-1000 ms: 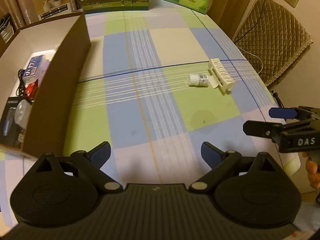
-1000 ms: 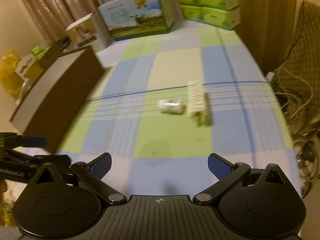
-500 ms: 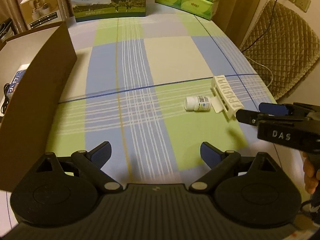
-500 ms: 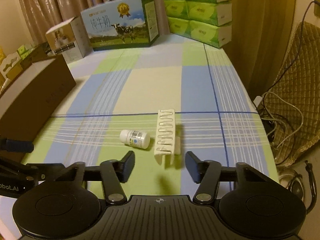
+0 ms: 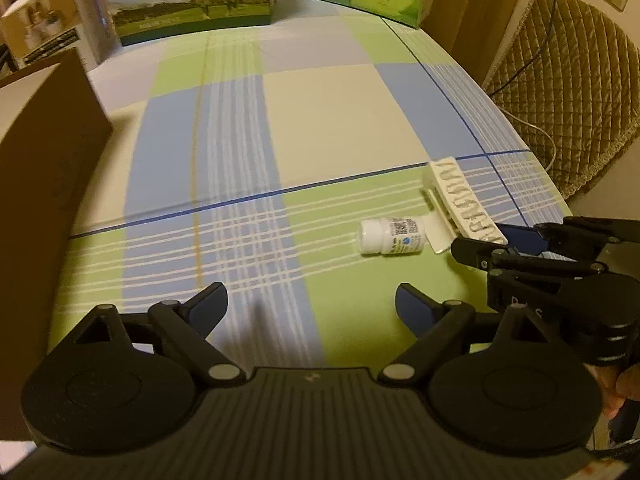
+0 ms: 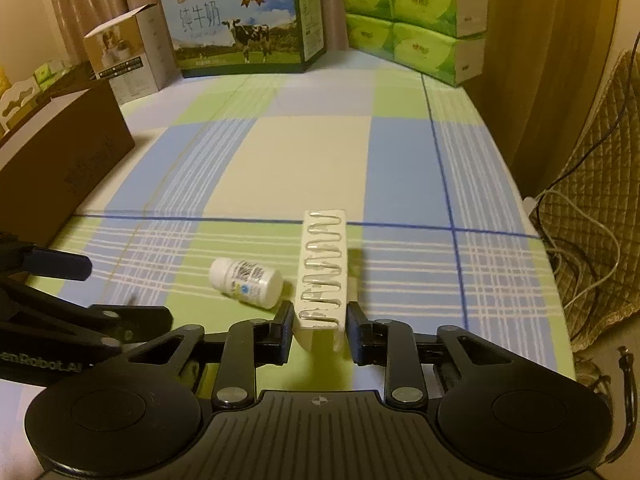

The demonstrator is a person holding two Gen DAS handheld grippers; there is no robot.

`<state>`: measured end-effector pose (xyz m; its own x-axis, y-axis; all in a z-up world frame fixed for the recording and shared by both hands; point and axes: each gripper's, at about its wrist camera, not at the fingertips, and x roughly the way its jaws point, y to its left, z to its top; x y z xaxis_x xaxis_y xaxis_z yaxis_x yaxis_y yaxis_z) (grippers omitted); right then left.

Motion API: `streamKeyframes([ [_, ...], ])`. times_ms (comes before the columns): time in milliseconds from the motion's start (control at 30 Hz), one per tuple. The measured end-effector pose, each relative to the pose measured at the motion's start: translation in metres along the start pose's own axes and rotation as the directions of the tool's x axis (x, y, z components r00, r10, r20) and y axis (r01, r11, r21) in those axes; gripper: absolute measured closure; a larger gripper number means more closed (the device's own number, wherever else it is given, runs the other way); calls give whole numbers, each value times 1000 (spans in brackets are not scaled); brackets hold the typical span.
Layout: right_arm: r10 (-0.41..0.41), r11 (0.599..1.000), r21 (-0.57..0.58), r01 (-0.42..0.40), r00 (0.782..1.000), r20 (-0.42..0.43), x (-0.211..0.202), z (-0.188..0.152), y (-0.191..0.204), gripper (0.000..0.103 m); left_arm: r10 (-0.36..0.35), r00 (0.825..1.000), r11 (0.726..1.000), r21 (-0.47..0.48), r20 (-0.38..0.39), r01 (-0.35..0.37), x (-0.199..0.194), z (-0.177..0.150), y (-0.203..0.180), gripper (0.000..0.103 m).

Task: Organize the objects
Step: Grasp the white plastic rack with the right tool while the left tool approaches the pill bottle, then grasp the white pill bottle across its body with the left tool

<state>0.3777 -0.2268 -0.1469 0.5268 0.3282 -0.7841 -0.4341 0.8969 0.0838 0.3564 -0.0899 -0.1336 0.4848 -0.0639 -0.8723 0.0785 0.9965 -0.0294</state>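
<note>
Rack (image 6: 322, 276) end between right gripper (image 6: 319, 326) pads

Milk carton (image 6: 244, 26), tissue boxes (image 6: 416, 12)

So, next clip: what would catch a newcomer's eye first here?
Probably the right gripper, whose jaws have just been closing around the near end of a white ribbed tray on the checked tablecloth; whether the pads already press on it is unclear. Just left of the tray, a small white pill bottle lies on its side. The left gripper hangs open over bare cloth.
</note>
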Motion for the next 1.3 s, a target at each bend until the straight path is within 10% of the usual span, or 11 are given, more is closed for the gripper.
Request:
streamKeyframes([
  [533,-15,998,65,16,1000,-5,-2,8,-43,78,-89,996,995,47,13,88,47,26,-36,25],
  [800,-7,999,36,8,1000,-14,5,11,-42,63,-76,997,995,69,0,76,60,30,-37,61],
  [1300,-11,999,-42,9,999,-38,21,15,-29,78,29,999,999,-30,-24,-30,42,4,14,62],
])
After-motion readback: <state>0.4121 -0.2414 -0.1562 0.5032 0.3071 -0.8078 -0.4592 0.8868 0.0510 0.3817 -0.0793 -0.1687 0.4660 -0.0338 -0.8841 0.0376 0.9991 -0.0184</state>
